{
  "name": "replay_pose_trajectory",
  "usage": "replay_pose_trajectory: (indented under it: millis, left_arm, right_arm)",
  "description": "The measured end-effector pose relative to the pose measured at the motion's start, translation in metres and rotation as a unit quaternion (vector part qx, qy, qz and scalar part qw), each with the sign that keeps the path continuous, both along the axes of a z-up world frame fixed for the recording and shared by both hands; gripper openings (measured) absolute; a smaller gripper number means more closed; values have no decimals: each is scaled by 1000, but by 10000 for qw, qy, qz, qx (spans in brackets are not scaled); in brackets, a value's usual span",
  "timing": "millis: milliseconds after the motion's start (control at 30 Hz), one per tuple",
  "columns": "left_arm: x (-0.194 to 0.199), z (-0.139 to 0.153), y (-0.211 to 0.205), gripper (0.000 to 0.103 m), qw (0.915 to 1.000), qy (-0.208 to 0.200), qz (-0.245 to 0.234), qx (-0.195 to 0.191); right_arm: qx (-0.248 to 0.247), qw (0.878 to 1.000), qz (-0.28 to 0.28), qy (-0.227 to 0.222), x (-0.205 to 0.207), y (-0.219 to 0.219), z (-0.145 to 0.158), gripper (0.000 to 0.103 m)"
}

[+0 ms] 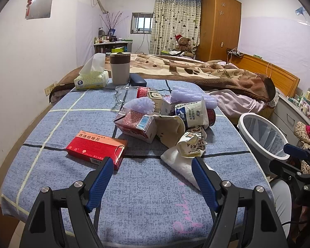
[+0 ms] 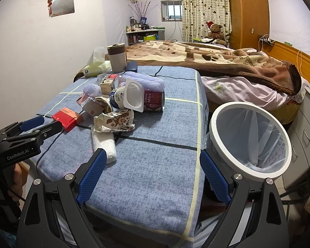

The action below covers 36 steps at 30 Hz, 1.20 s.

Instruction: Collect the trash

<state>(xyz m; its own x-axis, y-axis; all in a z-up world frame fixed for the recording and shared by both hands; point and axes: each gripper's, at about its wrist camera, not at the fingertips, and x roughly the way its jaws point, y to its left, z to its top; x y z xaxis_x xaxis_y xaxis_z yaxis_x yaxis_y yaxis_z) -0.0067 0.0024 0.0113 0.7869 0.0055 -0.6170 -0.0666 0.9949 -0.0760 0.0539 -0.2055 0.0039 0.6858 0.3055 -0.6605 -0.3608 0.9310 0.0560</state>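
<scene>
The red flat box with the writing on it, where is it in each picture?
Left wrist view: the red box lies low left of centre, just beyond the left gripper.
Right wrist view: it sits at middle left, left of the trash pile.
Shared landmark: the white-rimmed bin.

I'm in a home bedroom: a bed (image 1: 196, 70) under a brown blanket (image 2: 206, 57), a wooden wardrobe (image 1: 221, 24), heart-print curtains (image 2: 204, 8), a teddy bear (image 1: 183, 43) and a cluttered dresser (image 2: 142, 33) by the window (image 1: 141, 22).
</scene>
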Motion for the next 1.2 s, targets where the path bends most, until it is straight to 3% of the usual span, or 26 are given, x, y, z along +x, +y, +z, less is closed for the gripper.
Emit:
replay_pose_trajectory:
  millis: [1200]
  left_arm:
    - [-5, 6, 0, 77, 10000, -37, -13, -8]
  right_arm:
    - [21, 10000, 1, 21, -2, 1, 0, 93]
